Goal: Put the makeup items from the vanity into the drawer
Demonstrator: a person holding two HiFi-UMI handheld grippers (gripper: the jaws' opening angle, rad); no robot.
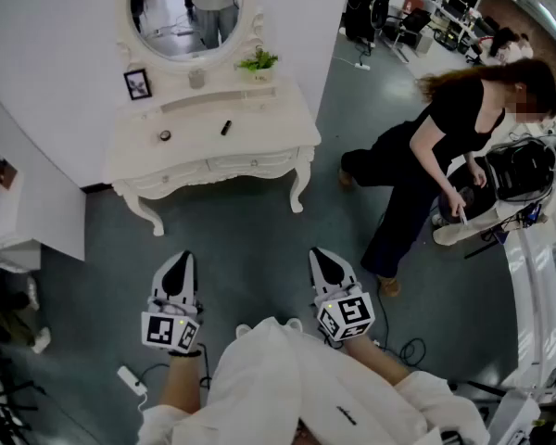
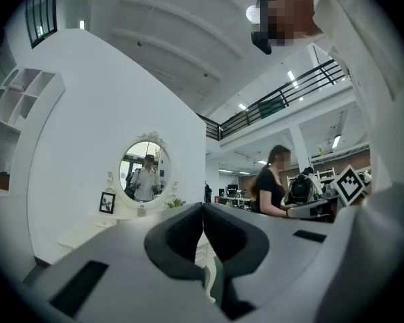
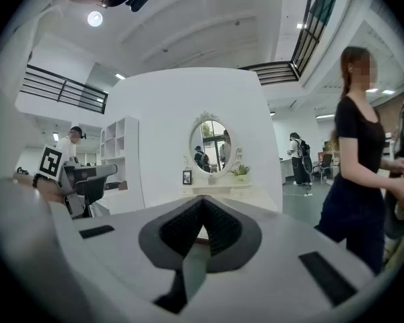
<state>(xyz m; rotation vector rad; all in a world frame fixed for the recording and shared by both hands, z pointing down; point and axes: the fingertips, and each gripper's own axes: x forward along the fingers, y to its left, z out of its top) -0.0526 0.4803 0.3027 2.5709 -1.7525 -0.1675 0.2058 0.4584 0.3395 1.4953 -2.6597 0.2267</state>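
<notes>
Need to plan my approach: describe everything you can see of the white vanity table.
The white vanity table with curved legs stands against the white wall on the grey floor. Its two front drawers look shut. An oval mirror rises at the back, with a small black-framed picture and a green potted plant beside it. On the top lie a small round dark item and a short dark stick.

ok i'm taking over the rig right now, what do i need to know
Left gripper: shut, empty.
Right gripper: shut, empty.
Both are held level, a few steps back from the vanity.
Items: a small round item and a dark stick-shaped item lie on the vanity top.
Drawers: look closed.
Done: nothing yet.
Left: walk up, open a drawer, put both items in.
</notes>
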